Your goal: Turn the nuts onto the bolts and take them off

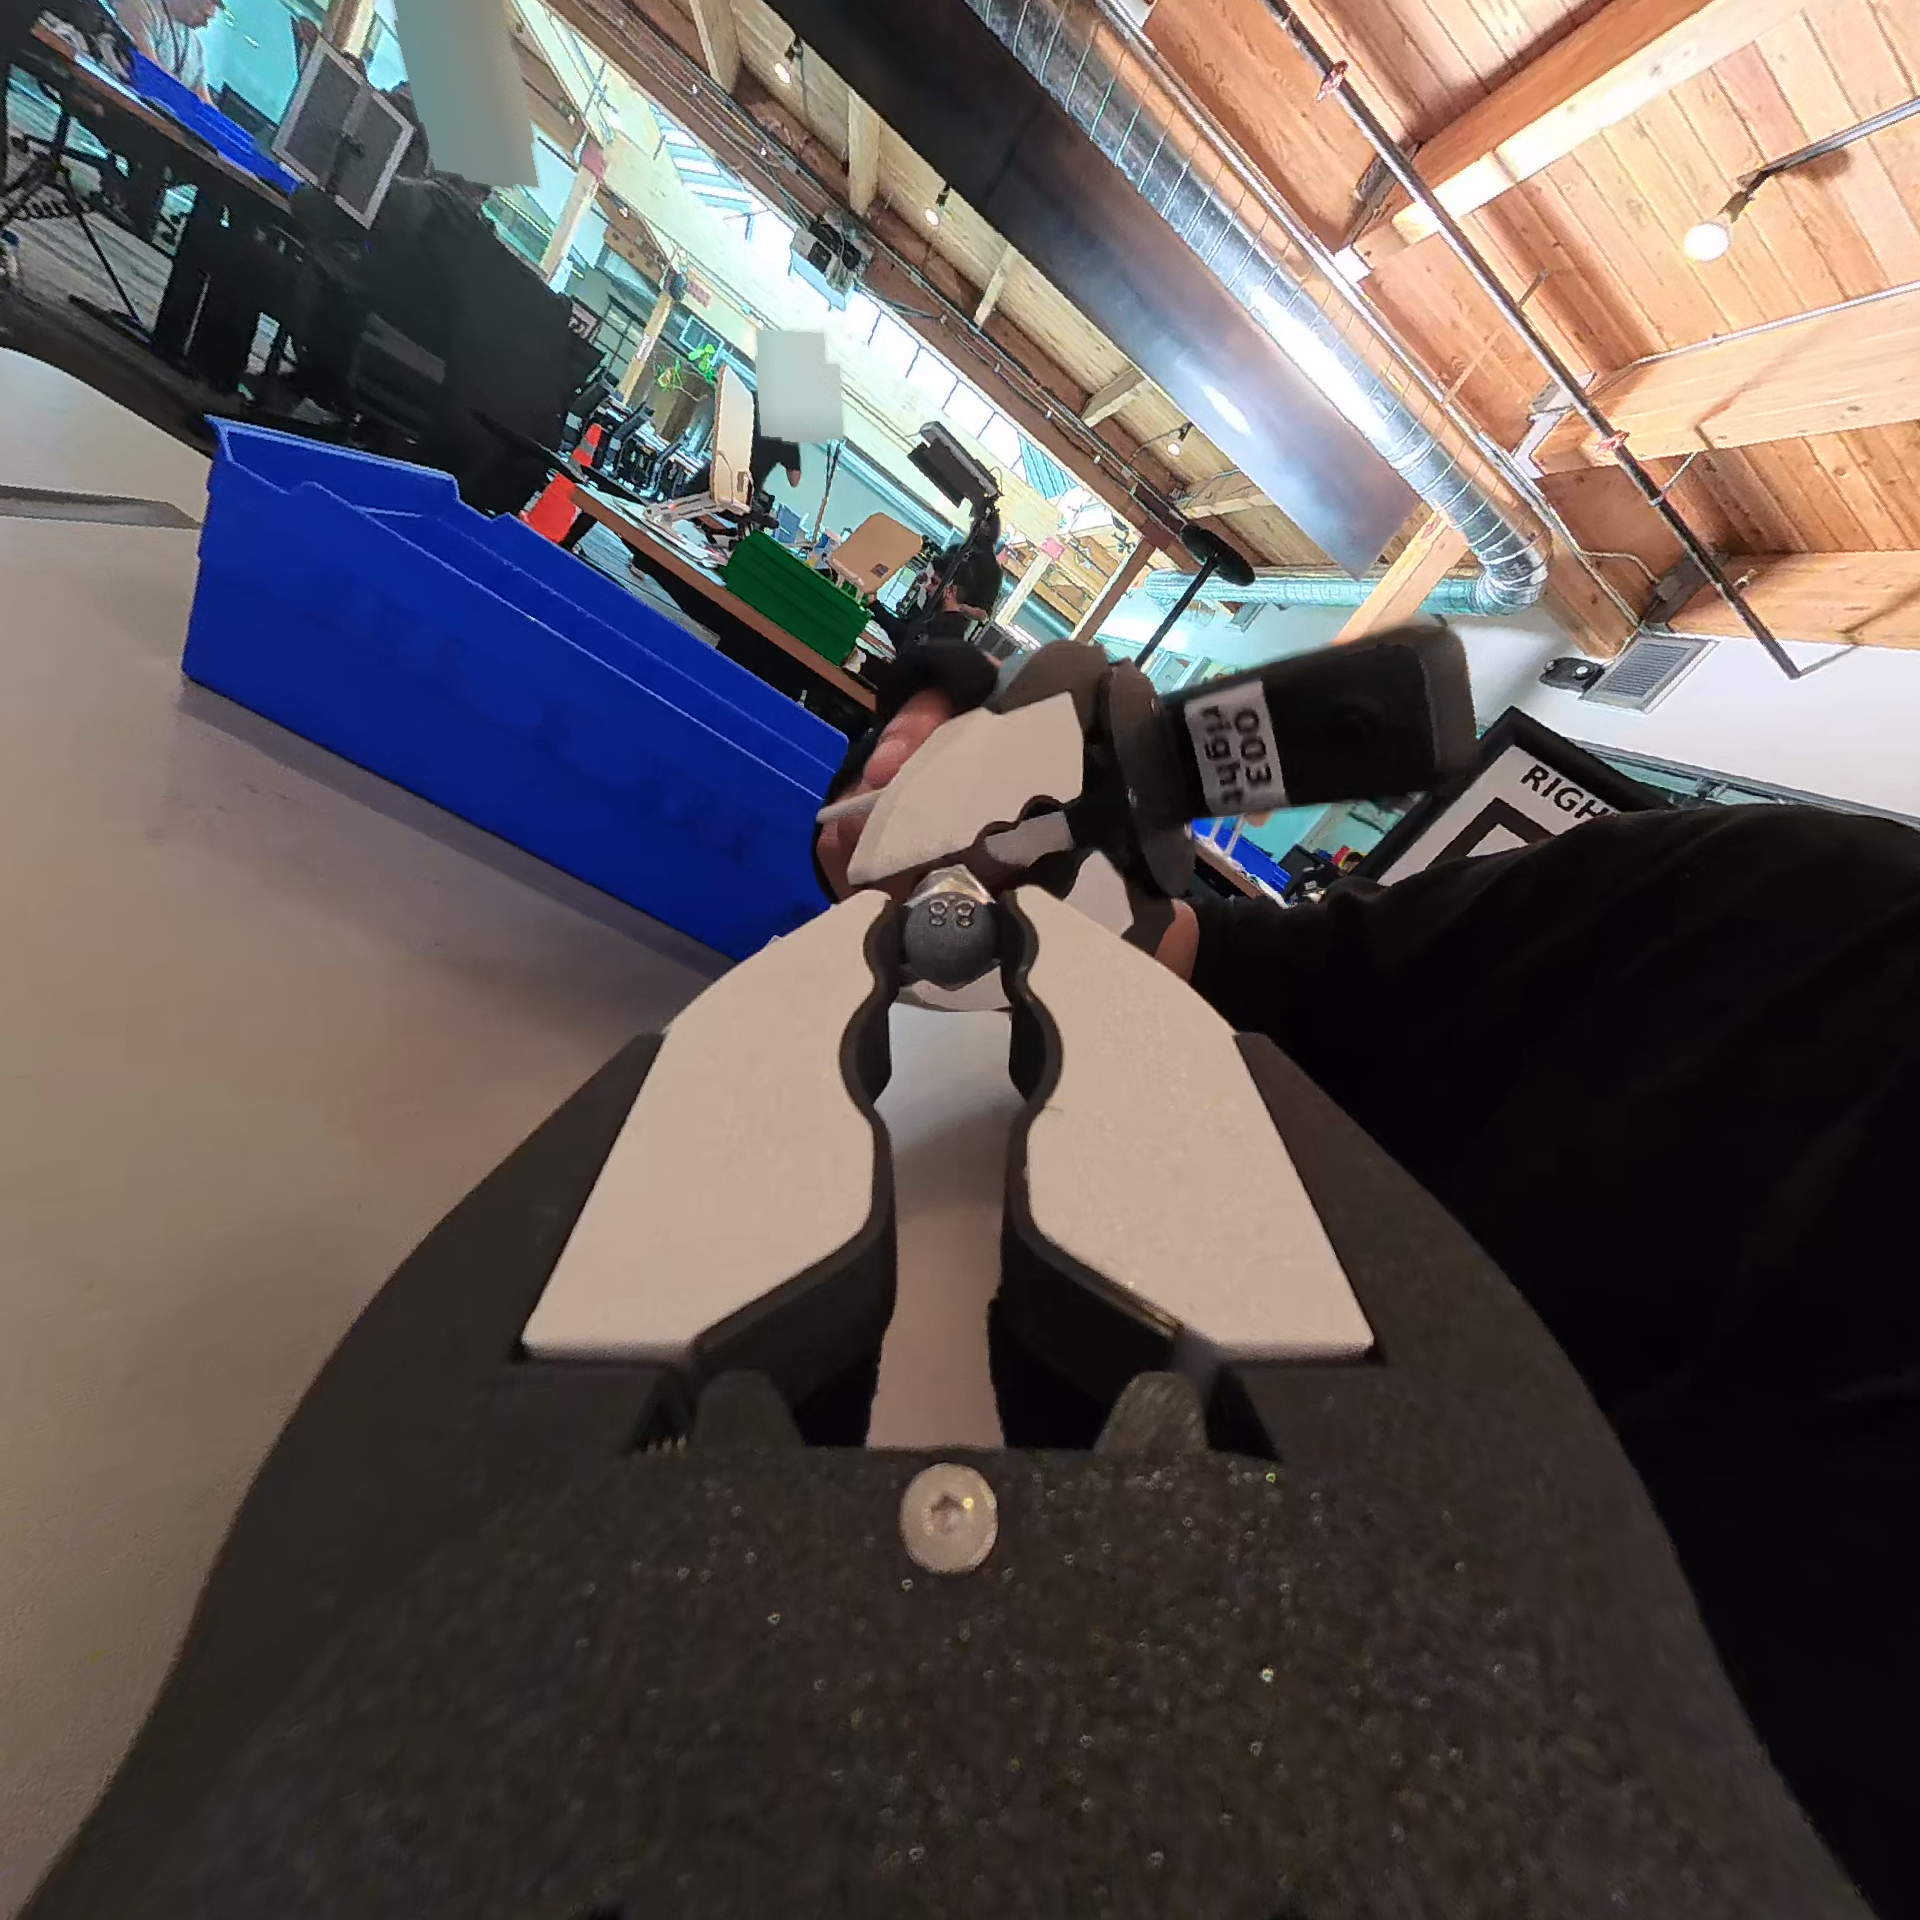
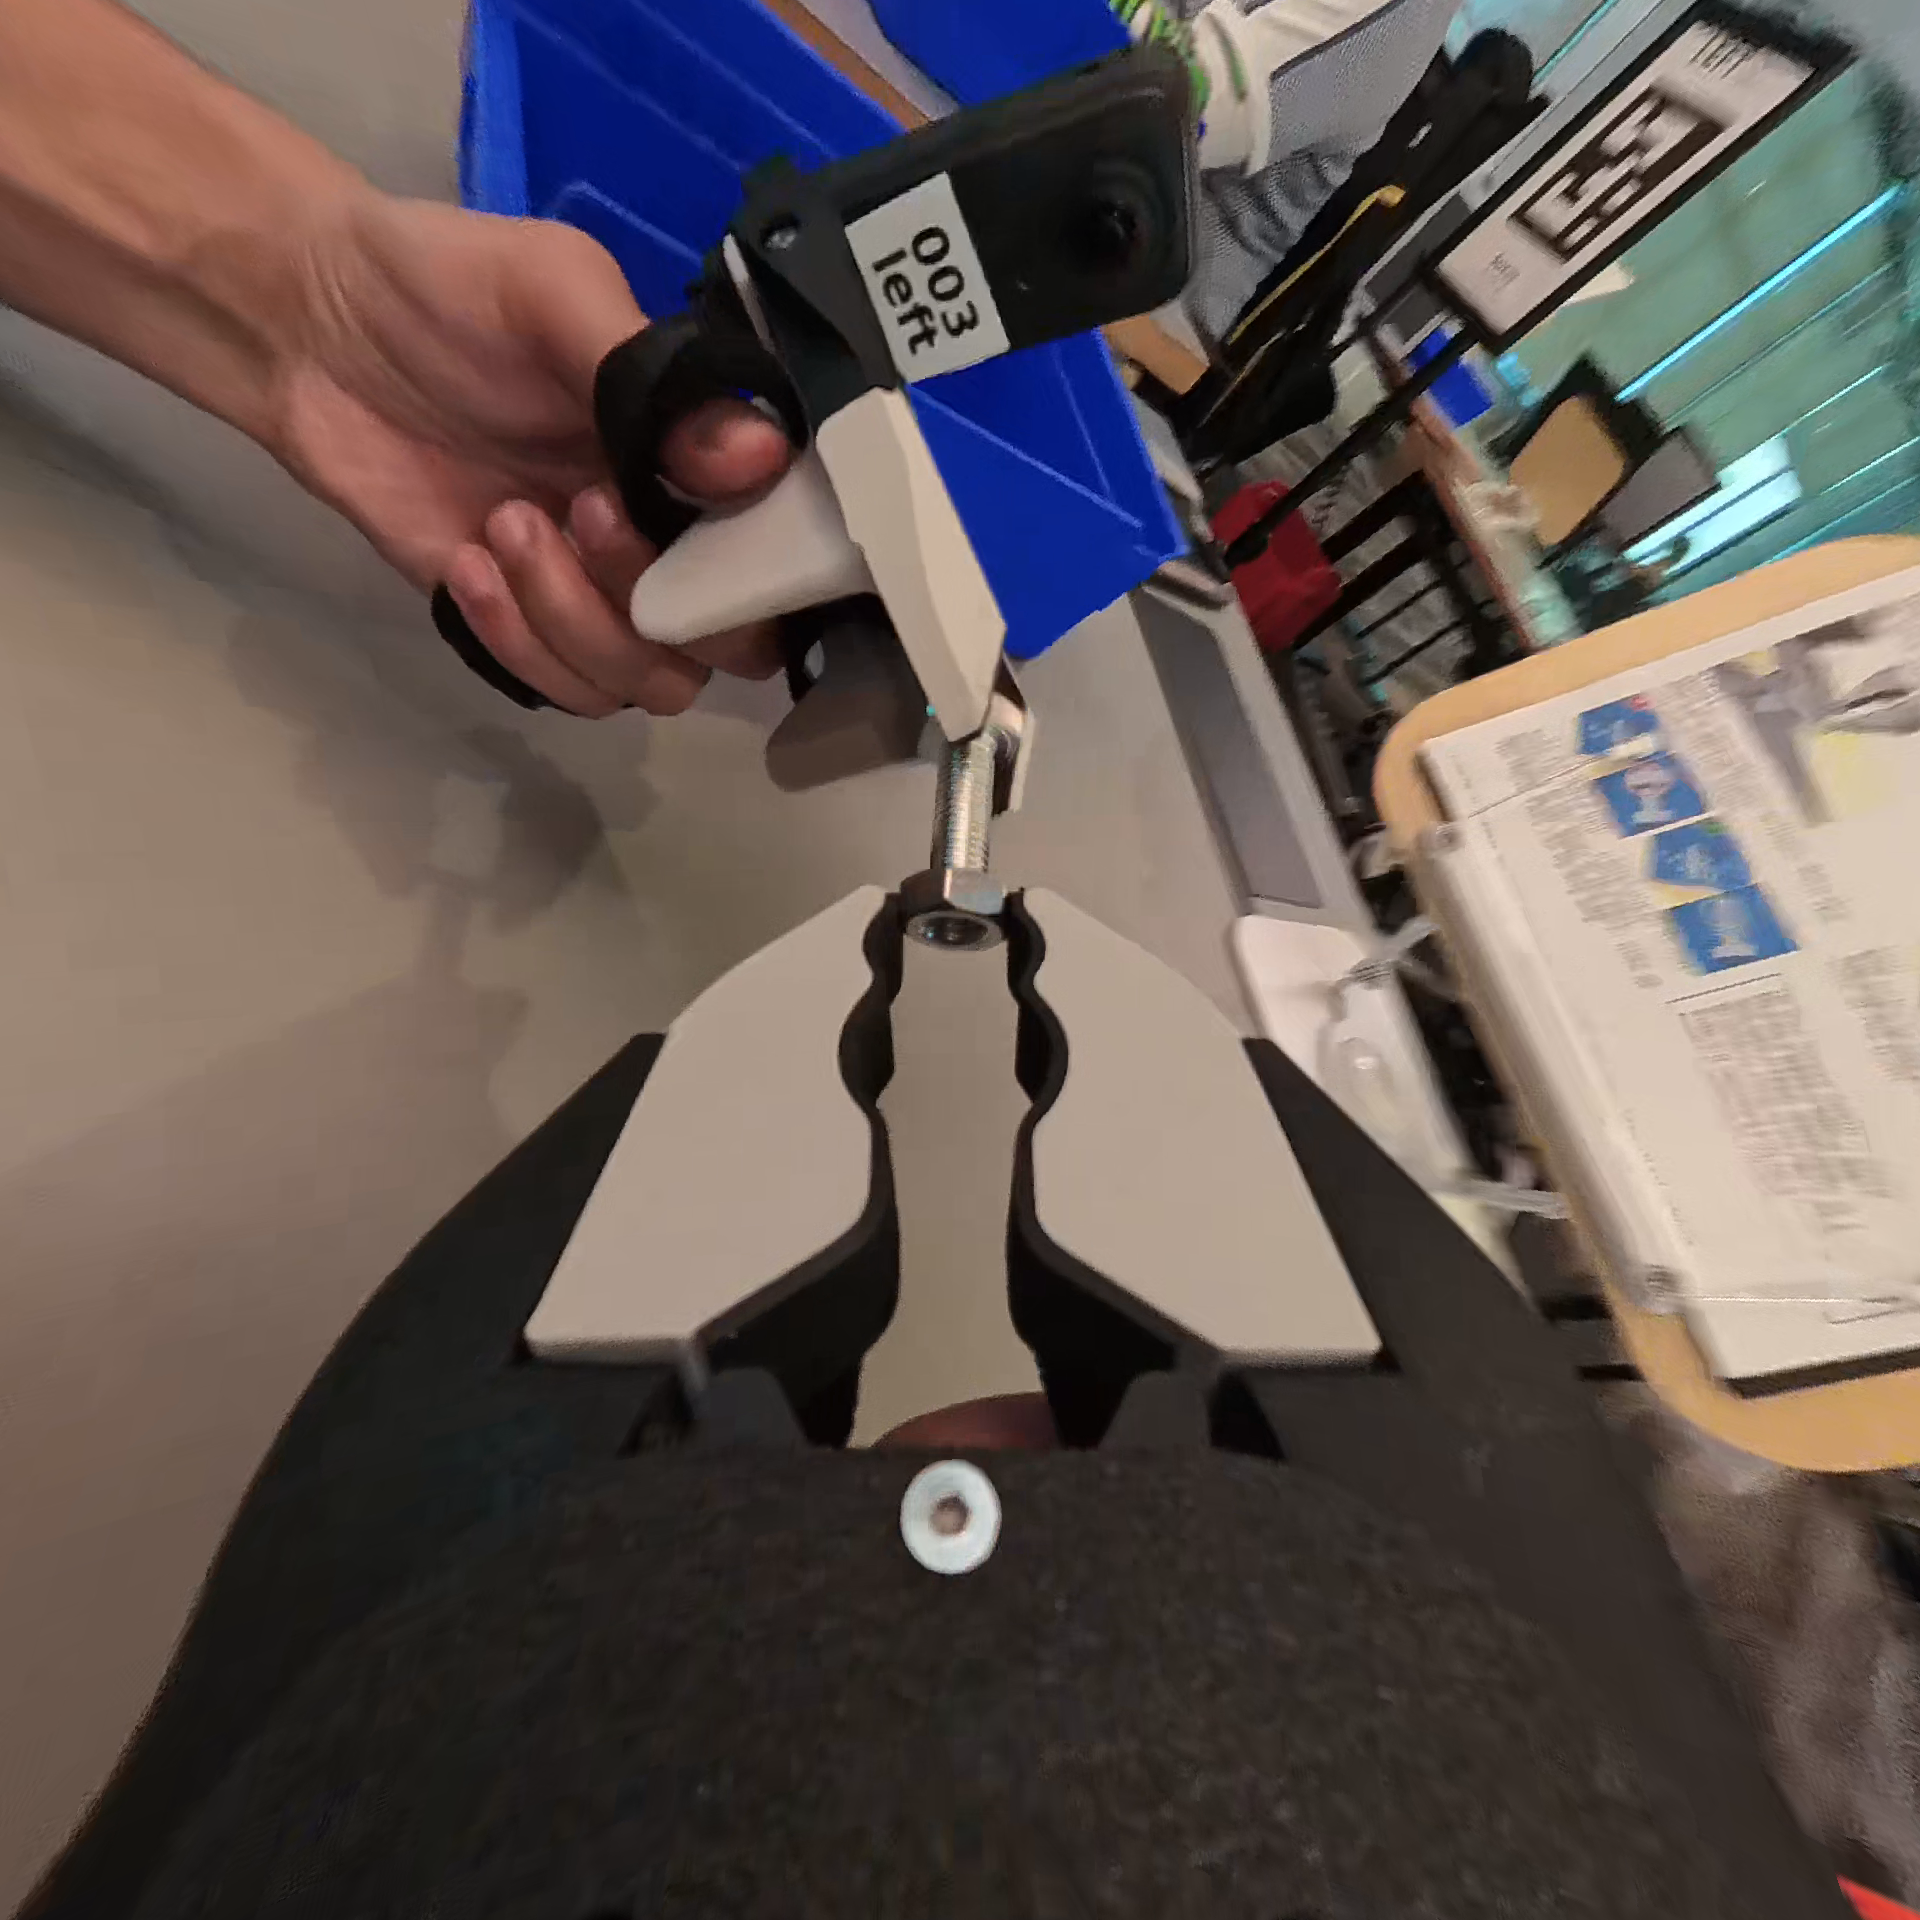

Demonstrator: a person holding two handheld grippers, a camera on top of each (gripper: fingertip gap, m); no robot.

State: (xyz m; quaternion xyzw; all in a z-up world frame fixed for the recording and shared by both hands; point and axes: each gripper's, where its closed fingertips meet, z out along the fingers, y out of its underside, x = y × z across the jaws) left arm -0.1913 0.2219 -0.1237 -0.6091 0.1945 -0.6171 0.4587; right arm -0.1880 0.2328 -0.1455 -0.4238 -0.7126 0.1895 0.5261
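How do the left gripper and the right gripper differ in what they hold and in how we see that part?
The left gripper is shut on the bolt's head; the right gripper is shut on the nut.
The left wrist view shows the bolt head end-on, round and dark; the right wrist view shows the nut's hole, with the threaded shaft rising beyond it.
Both have grey fingers and grip at the very tips, above the table.

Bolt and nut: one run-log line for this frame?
left claw: shut on bolt head | right claw: shut on nut | nut at bolt tip | held above table
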